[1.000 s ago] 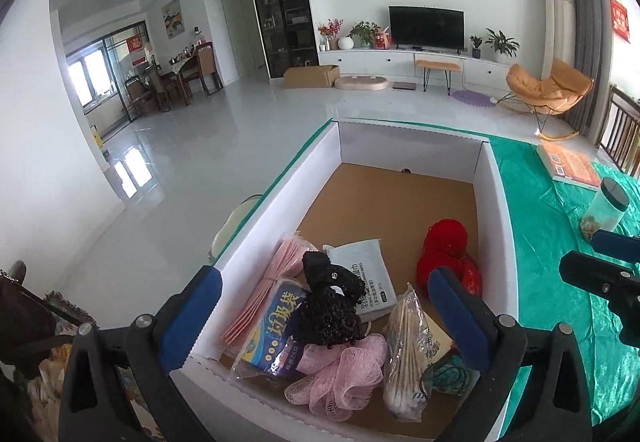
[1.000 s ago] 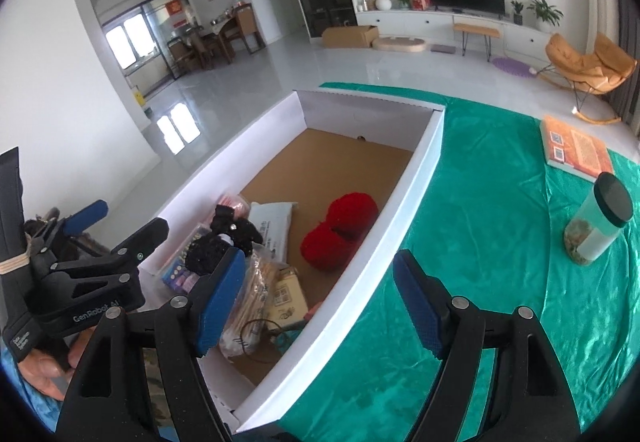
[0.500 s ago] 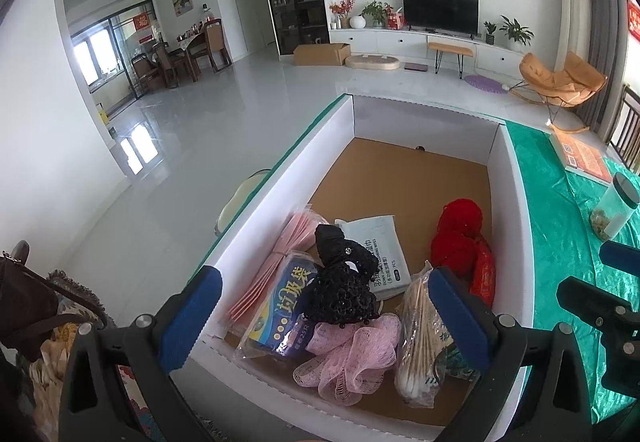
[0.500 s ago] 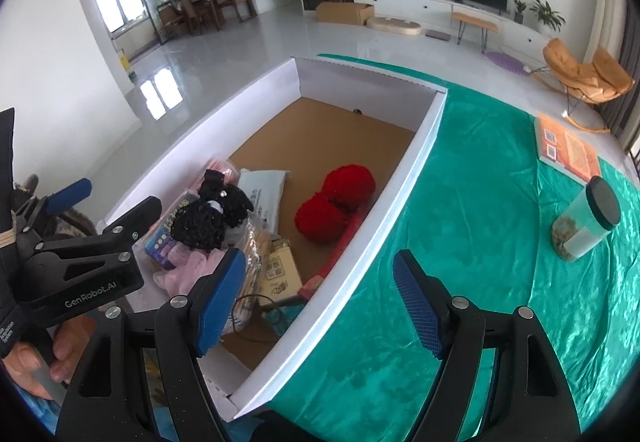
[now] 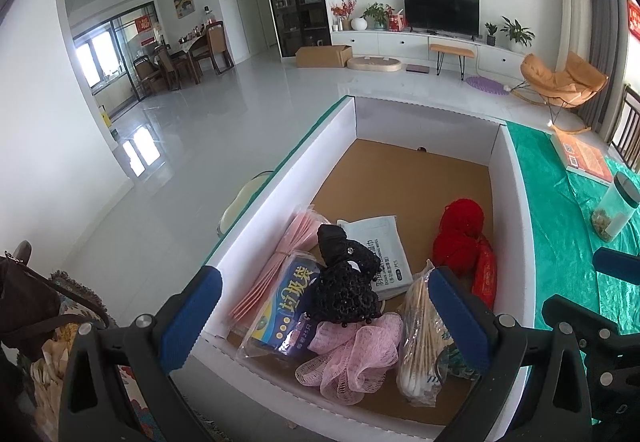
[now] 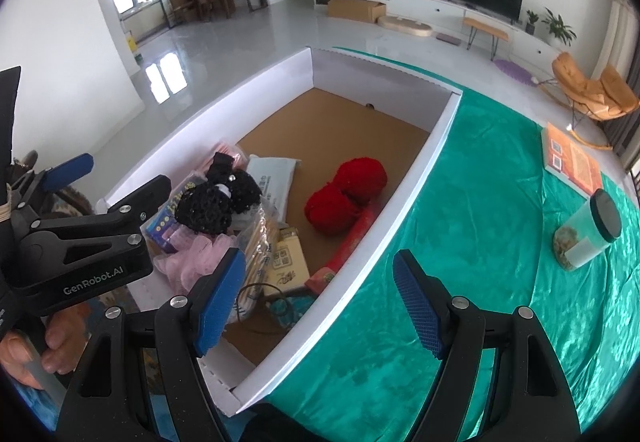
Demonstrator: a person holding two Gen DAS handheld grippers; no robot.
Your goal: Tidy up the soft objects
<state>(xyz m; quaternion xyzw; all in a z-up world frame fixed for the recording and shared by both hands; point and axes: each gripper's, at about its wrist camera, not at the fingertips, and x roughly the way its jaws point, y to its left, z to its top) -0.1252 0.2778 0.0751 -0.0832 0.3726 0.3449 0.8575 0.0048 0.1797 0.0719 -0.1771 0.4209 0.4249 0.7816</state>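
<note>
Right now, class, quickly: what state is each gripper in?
Left gripper: open, holding nothing, fingers over the box.
Right gripper: open, holding nothing, fingers astride the box wall.

Bright daylight, floor glare, fisheye-warped edges

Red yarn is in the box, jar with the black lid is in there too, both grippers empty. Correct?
Not quite. The jar with the black lid stands outside the box, on the green cloth, as the right wrist view shows. The red yarn is in the box, and both grippers are empty.
</note>
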